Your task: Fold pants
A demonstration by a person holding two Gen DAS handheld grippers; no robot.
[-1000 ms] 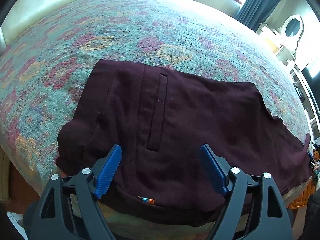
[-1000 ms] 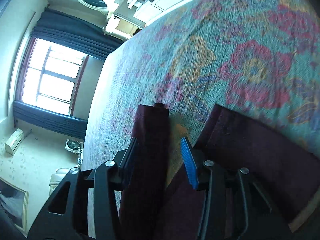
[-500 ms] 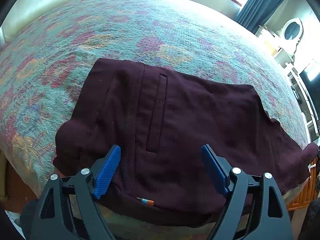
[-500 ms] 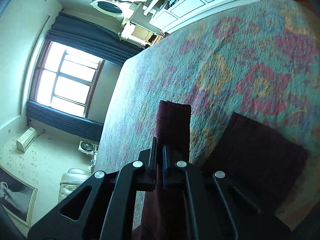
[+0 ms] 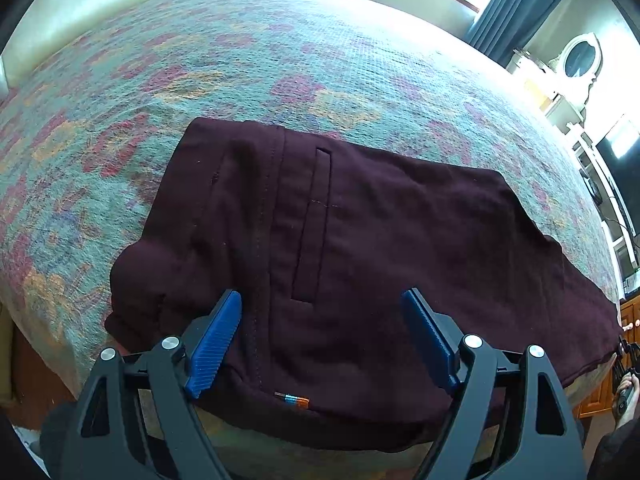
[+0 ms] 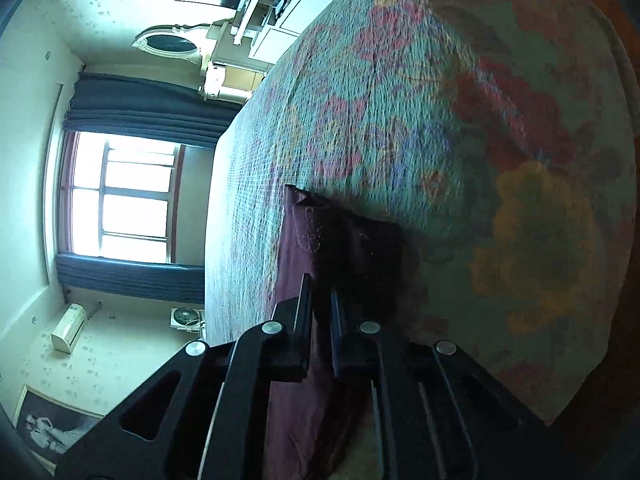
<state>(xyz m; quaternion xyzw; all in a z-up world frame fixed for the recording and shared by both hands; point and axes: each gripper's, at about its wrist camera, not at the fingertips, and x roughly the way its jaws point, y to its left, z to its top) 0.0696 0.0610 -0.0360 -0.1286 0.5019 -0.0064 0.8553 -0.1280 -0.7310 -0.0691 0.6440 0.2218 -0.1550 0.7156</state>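
Dark maroon pants (image 5: 360, 248) lie flat on the floral bedspread (image 5: 280, 60), waist end near me with a back pocket slit and a small orange-blue tag at the near edge. My left gripper (image 5: 322, 320) is open just above the waist end, its blue pads apart and holding nothing. In the right wrist view my right gripper (image 6: 320, 312) is shut on the pants' leg end (image 6: 320, 232), which stands lifted off the bedspread (image 6: 480, 120). The right gripper also shows small at the far right of the left wrist view (image 5: 624, 350).
A cream headboard (image 5: 80, 12) runs along the bed's far left. White furniture with an oval mirror (image 5: 580, 60) and dark curtains (image 5: 512, 4) stand beyond the bed. The bed's near edge drops to a wooden floor (image 5: 24, 380).
My right gripper has closed on the pants' leg end and lifted it off the bedspread. The left gripper stays open over the waist, barely moved.
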